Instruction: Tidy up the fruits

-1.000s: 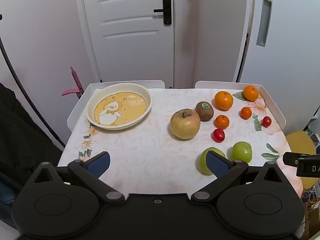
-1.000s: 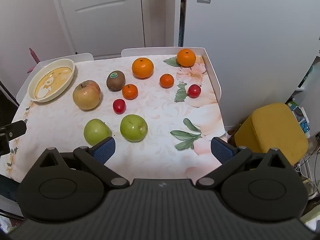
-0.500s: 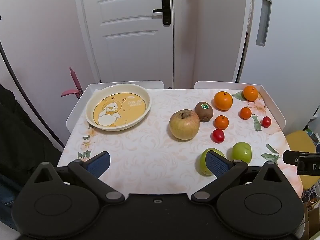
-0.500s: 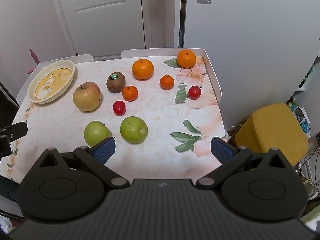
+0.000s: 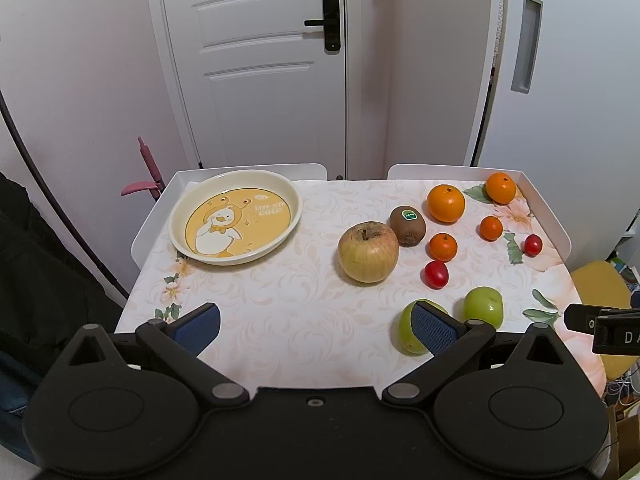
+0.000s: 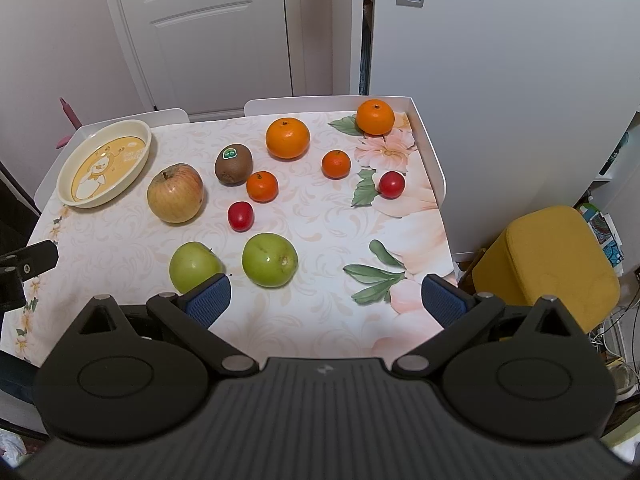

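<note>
A cream and yellow plate (image 5: 236, 218) (image 6: 104, 162) with a duck picture sits empty at the table's far left. Fruits lie loose to its right: a yellow-red apple (image 5: 368, 252) (image 6: 175, 193), a kiwi (image 5: 408, 226) (image 6: 233, 164), two green apples (image 6: 194, 266) (image 6: 269, 260), several oranges (image 6: 287, 138) (image 6: 375, 117) and two small red fruits (image 6: 240, 216) (image 6: 392, 184). My left gripper (image 5: 316, 326) is open and empty over the near edge; its right finger hides part of a green apple (image 5: 408, 330). My right gripper (image 6: 326, 300) is open and empty over the near right.
The table (image 5: 280, 304) has a floral cloth and raised white rims at the back and sides (image 6: 430, 160). A yellow stool (image 6: 548, 264) stands right of the table. A white door (image 5: 260, 68) is behind it. A pink object (image 5: 146, 172) stands at the far left.
Both views have shifted only slightly; the table sits a little lower in the left wrist view. No fruit has moved and both grippers stay open.
</note>
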{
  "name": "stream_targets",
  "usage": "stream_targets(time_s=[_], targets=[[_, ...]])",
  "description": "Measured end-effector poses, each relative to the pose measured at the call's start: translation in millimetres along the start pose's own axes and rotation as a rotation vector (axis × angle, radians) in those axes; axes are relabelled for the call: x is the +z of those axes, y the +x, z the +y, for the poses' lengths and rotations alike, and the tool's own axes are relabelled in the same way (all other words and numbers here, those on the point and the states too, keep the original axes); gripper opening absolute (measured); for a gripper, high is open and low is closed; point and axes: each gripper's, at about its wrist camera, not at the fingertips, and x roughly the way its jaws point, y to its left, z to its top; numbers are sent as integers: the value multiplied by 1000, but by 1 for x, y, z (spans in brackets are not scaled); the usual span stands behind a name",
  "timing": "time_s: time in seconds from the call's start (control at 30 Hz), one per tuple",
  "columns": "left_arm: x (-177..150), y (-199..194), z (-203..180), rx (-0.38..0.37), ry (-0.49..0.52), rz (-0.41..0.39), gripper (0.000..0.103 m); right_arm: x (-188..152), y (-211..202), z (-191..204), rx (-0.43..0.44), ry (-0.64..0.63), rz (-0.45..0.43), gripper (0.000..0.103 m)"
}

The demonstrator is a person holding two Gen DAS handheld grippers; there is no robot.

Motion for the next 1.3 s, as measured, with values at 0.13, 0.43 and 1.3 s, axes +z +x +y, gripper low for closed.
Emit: stream_targets(time_s=[0.13, 0.43, 1.3], targets=[[1, 0, -1, 2, 3, -2, 103, -2, 1, -1, 1, 1, 1, 103], [1, 0, -1, 3, 1, -1, 103, 2, 1, 4, 4, -2, 2, 103], [3, 2, -4, -1, 6, 0, 102, 1, -1, 0, 16, 5, 4, 103]])
